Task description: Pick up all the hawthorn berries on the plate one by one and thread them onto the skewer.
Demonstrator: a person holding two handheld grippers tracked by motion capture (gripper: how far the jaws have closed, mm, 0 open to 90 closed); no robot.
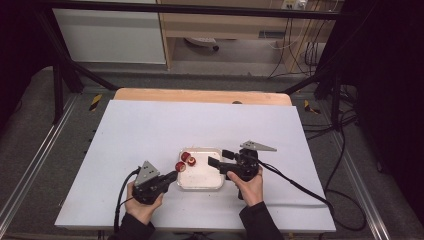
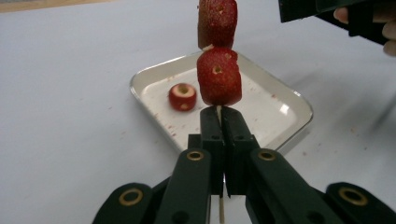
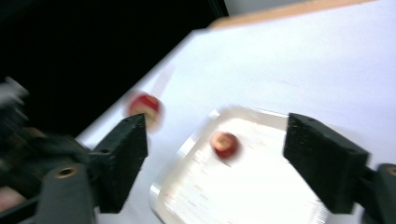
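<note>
My left gripper [image 2: 219, 122] is clenched on a thin wooden skewer [image 2: 218, 110] carrying two red fruit pieces [image 2: 218, 77], held over the near edge of the white tray [image 2: 299, 105]. One loose fruit piece [image 2: 182, 96] lies in the tray. My right gripper [image 3: 215, 154] stands released, nothing between its jaws, above the tray. No legible writing or labels anywhere.

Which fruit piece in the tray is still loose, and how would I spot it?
Find the white tray at the middle of the pale table. One red piece lies alone on its floor, hole upward. The other two red pieces sit on a skewer clamped in the left gripper.
</note>
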